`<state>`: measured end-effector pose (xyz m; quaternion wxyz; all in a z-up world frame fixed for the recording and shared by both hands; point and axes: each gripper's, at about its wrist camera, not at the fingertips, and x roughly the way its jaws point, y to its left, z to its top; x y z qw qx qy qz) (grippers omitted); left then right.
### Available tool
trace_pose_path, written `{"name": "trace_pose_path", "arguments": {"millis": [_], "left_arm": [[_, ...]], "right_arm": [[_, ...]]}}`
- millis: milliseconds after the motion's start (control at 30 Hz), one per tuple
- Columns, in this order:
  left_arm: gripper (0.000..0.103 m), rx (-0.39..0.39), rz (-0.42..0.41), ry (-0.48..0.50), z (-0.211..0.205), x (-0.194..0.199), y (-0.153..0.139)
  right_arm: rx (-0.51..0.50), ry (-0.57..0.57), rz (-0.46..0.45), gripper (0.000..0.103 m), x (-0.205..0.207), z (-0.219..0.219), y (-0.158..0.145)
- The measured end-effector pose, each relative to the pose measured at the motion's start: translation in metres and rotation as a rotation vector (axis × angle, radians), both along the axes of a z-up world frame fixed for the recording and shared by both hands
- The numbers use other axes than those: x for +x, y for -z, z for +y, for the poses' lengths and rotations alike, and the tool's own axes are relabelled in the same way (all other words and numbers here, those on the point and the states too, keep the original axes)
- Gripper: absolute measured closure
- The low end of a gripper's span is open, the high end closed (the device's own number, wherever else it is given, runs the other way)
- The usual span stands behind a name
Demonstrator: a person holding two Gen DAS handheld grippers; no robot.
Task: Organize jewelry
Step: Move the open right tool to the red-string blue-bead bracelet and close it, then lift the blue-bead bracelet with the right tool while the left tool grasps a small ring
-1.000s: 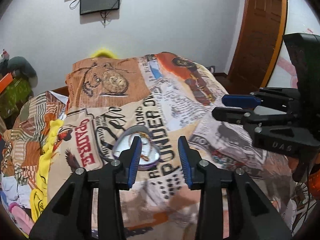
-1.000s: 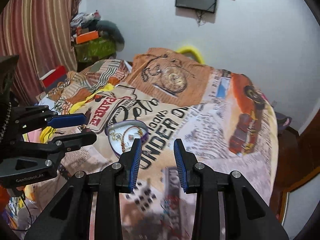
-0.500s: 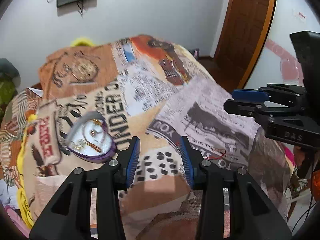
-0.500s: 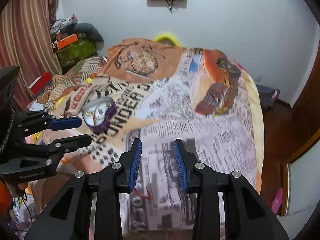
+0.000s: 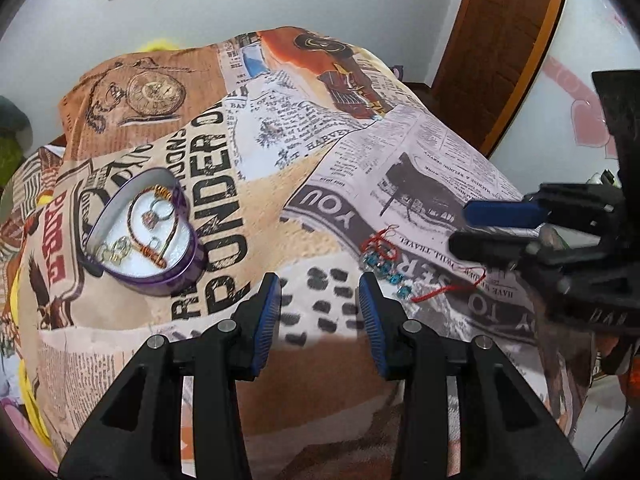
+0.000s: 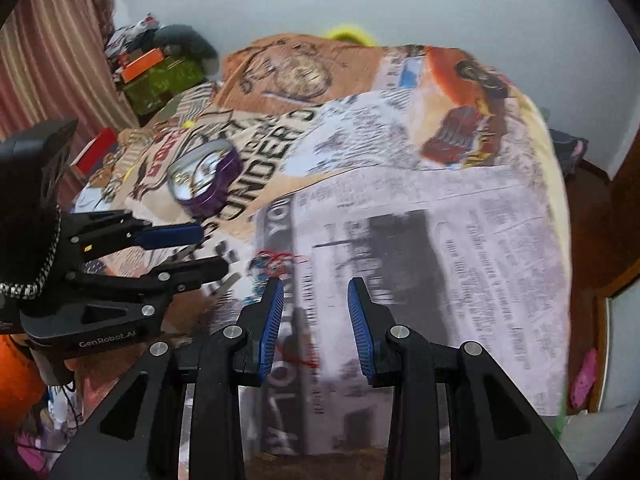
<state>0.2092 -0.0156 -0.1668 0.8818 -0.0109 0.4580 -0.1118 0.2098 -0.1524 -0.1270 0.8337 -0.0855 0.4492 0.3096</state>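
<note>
Both grippers are hanging over the bedspread (image 5: 280,184), tilted down toward the loose bracelet (image 5: 384,258), a red cord with blue beads; the step in hand looks like the approach to pick it up for the tin (image 5: 148,236). The left gripper (image 5: 320,300) is standing partly open with nothing between its jaws; the bracelet is lying just ahead of and beside its right pad. The right gripper (image 6: 315,308) is likewise partly open and empty, with the bracelet (image 6: 272,268) just ahead of its left pad, though that view is blurred.

The heart-shaped tin is sitting open, well off to the left of the left jaws, already holding rings and a bangle.

The next move is probably calling for one gripper to centre its jaws over the cord and pinch a thin, limp strand against soft cloth.

The two grippers are standing near each other, so room between them is tight. The bed's edge is falling away to the right of the right jaws; open cloth is lying ahead.
</note>
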Motion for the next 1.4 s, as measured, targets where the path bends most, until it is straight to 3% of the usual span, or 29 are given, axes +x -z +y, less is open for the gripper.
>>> {"name": "trace_pose_path", "arguments": {"millis": [200,433,500,633,733,900,1400], "left_arm": [[0.063,0.001,-0.006,0.003,0.009,-0.011,-0.002],[0.063,0.002,-0.011,0.008,0.011,-0.015,0.001],[0.063,-0.002,-0.010,0.008,0.011,-0.015,0.002],[0.063,-0.012,-0.010,0.010,0.010,-0.016,0.002],[0.063,-0.017,-0.009,0.011,0.009,-0.015,0.002],[0.063,-0.023,-0.009,0.023,0.004,-0.015,0.000],[0.063,0.001,0.007,0.111,-0.037,0.009,0.000]], "right_arm": [[-0.037,-0.092,0.020,0.073,-0.008,0.028,0.018],[-0.080,-0.123,-0.004,0.073,-0.008,0.036,0.028],[-0.073,-0.127,-0.002,0.076,-0.008,0.035,0.029],[-0.067,-0.111,0.002,0.096,-0.005,0.032,0.032],[-0.058,-0.103,0.004,0.096,-0.004,0.032,0.031],[-0.010,-0.077,0.018,0.096,-0.003,0.025,0.022],[0.050,0.016,-0.123,0.096,0.001,-0.017,-0.027]]}}
